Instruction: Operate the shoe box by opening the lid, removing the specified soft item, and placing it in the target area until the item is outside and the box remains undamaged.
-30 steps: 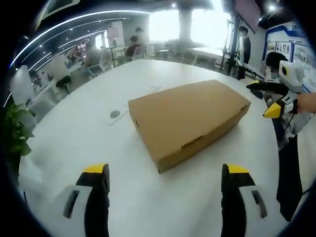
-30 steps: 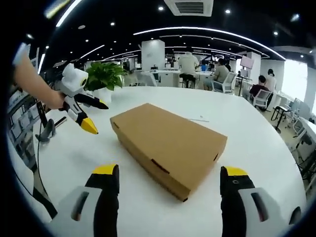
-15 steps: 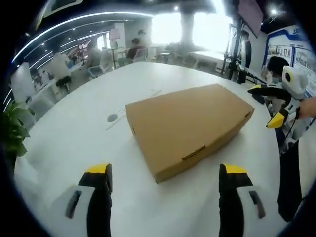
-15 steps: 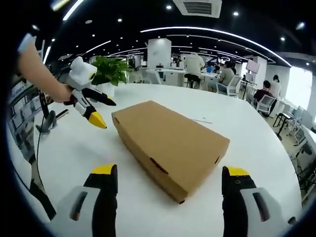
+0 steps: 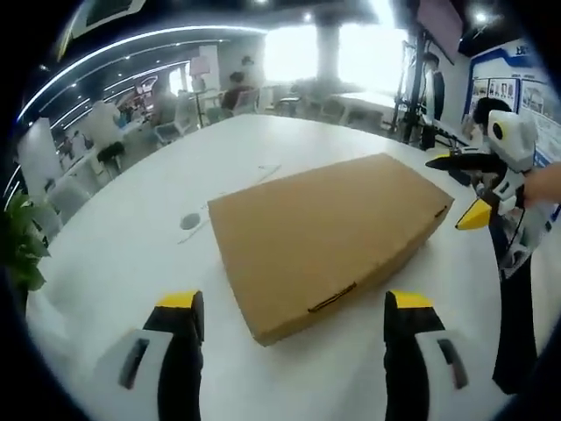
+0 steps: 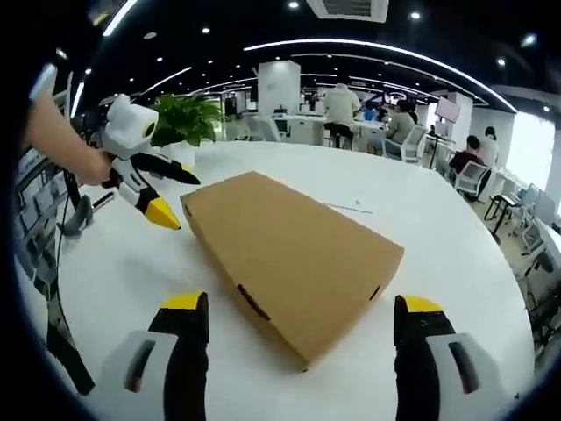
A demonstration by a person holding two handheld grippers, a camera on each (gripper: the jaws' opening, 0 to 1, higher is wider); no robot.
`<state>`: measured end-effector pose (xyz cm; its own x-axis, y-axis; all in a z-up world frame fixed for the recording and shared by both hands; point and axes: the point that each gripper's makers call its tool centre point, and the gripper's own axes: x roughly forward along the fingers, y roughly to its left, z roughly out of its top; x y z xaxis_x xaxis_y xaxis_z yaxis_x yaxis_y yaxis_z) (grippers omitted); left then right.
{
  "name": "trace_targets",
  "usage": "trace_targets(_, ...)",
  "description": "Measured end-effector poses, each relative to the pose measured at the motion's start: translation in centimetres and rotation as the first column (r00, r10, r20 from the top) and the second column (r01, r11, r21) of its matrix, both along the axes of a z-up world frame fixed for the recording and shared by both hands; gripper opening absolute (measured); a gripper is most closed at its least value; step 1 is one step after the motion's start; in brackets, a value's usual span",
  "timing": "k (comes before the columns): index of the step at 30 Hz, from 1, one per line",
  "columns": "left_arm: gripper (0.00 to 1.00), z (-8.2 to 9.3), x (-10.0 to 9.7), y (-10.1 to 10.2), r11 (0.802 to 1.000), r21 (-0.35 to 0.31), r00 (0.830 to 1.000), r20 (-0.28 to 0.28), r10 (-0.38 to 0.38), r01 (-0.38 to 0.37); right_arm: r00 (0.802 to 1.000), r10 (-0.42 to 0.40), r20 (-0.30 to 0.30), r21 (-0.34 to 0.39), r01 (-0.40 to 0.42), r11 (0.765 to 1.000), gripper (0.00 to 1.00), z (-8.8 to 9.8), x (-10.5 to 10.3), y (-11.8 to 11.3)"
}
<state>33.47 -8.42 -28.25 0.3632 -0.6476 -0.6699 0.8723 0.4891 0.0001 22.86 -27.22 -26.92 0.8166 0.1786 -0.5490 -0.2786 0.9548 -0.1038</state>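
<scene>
- Two yellow-tipped fingers rise from the bottom of each view, set wide apart with nothing between them: the left gripper (image 5: 292,307) and the right gripper (image 6: 295,311) both stand spread over the white table (image 5: 123,254), short of the box.
- Just past the fingers, mid-frame in both views, lies the brown cardboard shoe box (image 5: 329,232), flat on the table with its lid closed; a small slot shows in its near side wall.
- At the right of the left gripper view the right gripper comes in, held in a hand (image 5: 548,182), its yellow tip hovering just beside the box's far right corner.
- At the left of the right gripper view the left gripper (image 6: 158,197) shows likewise, gripped by a hand (image 6: 83,167), near the box's upper left corner.
- Behind it, upper left, stands a potted plant (image 6: 188,123).
- Farther back is an open office with desks, chairs and seated people (image 6: 337,110) under ceiling lights.
</scene>
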Motion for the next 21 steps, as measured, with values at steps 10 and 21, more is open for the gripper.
trace_targets(10, 0.87, -0.9, 0.0, 1.1, 0.998, 0.053, 1.000, -0.004, 0.017, -0.017, 0.999, -0.015, -0.043, -0.001, 0.015, 1.000, 0.81, -0.8, -0.7, 0.5)
trace_targets(21, 0.85, -2.2, -0.2, 1.7, 0.997, 0.058, 0.998, -0.019, 0.061, -0.059, 0.998, -0.009, -0.057, -0.017, 0.008, 1.000, 0.82, -1.7, 0.2, 0.3)
